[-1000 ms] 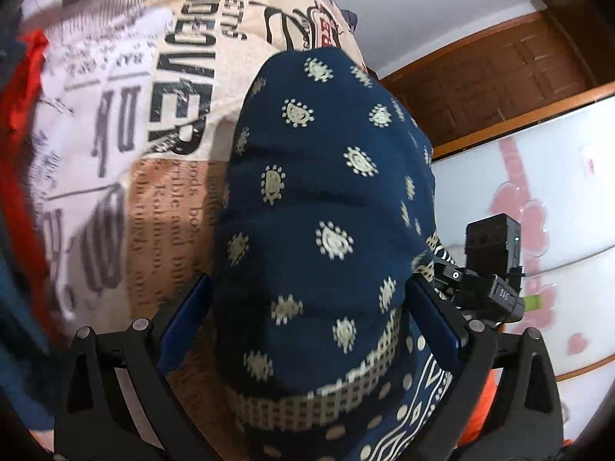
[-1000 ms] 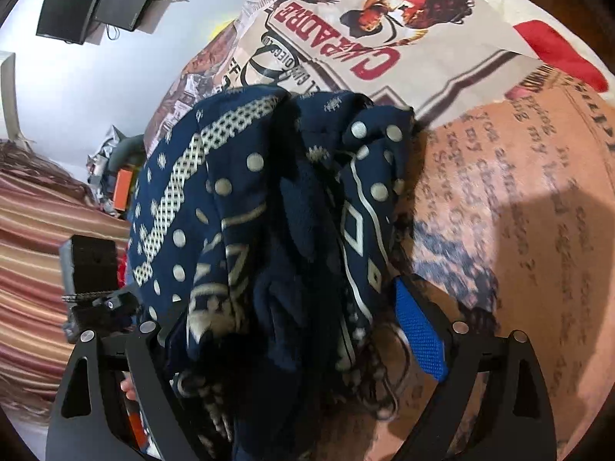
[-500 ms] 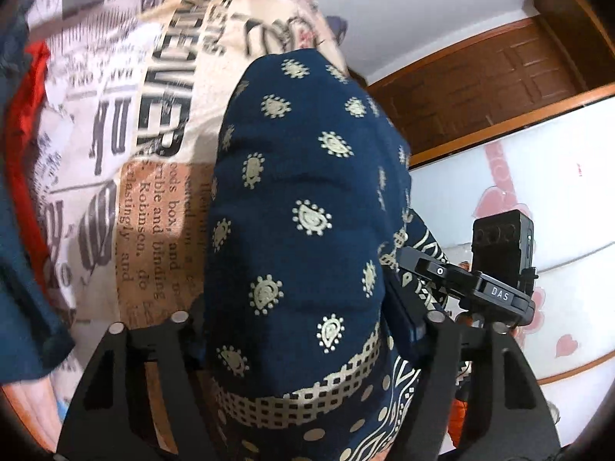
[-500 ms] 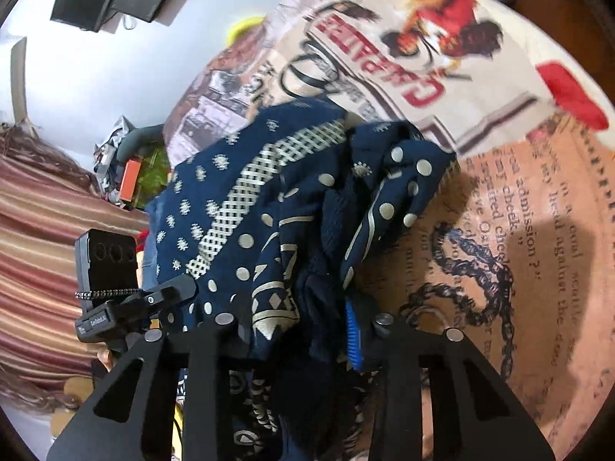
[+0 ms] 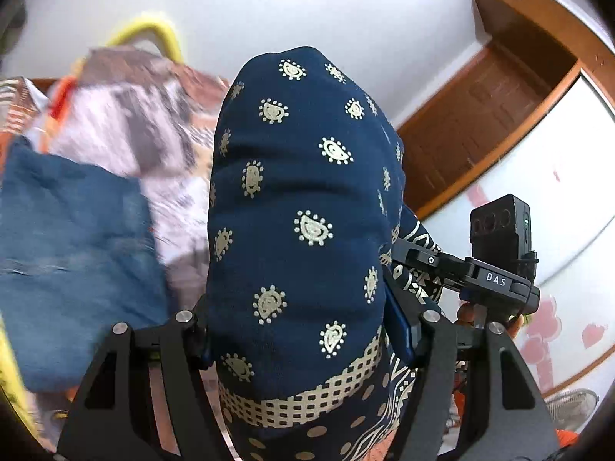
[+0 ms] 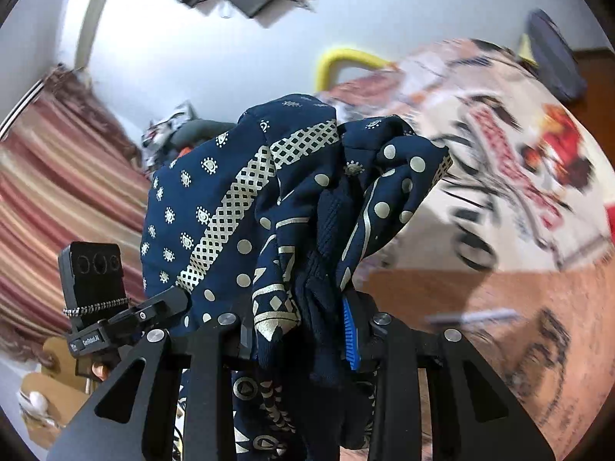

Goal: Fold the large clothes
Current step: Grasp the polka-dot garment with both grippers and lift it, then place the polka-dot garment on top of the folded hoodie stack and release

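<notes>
Between both grippers' fingers (image 5: 399, 322) bunches the navy garment (image 5: 300, 207).

Left gripper (image 5: 303, 330) — jaws clamped on navy patterned garment (image 5: 303, 207).

The navy garment (image 5: 303, 230) is soft matt woven cloth printed with cream motifs, and a ribbed knit band shows among its folds (image 6: 326, 238). The left gripper (image 5: 303, 342) has matt black plastic-looking arms with small shiny metal screws; the right gripper (image 6: 300, 326) carries a ridged blue pad (image 6: 350, 342), perhaps rubber. The bedsheet (image 6: 499, 176) is matt printed cloth. The door frame (image 5: 538, 30) is glossy varnished wood.
</notes>
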Action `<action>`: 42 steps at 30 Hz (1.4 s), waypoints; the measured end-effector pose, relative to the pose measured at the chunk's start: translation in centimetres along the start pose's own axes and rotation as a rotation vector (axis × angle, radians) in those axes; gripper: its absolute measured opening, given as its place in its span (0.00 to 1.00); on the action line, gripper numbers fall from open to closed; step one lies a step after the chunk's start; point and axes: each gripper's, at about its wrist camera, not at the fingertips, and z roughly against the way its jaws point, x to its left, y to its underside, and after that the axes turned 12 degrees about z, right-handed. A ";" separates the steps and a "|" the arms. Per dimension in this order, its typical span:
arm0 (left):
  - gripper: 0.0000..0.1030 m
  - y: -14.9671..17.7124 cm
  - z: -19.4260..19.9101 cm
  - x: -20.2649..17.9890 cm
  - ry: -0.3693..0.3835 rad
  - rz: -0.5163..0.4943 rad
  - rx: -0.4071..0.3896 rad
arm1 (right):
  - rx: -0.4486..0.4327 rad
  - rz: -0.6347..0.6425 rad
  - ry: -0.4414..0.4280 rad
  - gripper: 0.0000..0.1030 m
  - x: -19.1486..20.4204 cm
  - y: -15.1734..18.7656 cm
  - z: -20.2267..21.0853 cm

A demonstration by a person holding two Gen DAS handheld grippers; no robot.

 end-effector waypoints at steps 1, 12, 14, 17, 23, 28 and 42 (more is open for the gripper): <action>0.65 -0.4 0.7 0.6 -0.005 0.005 -0.017 | -0.001 0.016 -0.011 0.28 1.1 -0.7 -0.8; 0.65 -4.2 5.5 11.5 -0.149 0.108 -0.121 | 0.103 0.129 -0.101 0.28 6.6 -2.8 -13.8; 0.65 -4.5 5.0 14.1 -0.175 0.142 -0.119 | 0.133 0.111 -0.113 0.28 6.3 -2.6 -16.3; 0.65 -4.9 3.2 18.4 -0.231 0.190 -0.094 | 0.189 0.088 -0.098 0.28 5.5 -2.4 -20.3; 0.70 -4.9 1.4 25.4 -0.171 0.357 -0.093 | 0.232 0.047 -0.012 0.37 3.5 -1.6 -23.6; 0.72 -3.9 2.4 21.9 -0.321 0.204 -0.128 | 0.220 0.201 0.080 0.52 5.4 -1.5 -20.0; 0.79 4.3 5.0 14.6 -0.597 -0.073 -0.183 | 0.216 0.300 0.172 0.69 8.0 3.8 -15.3</action>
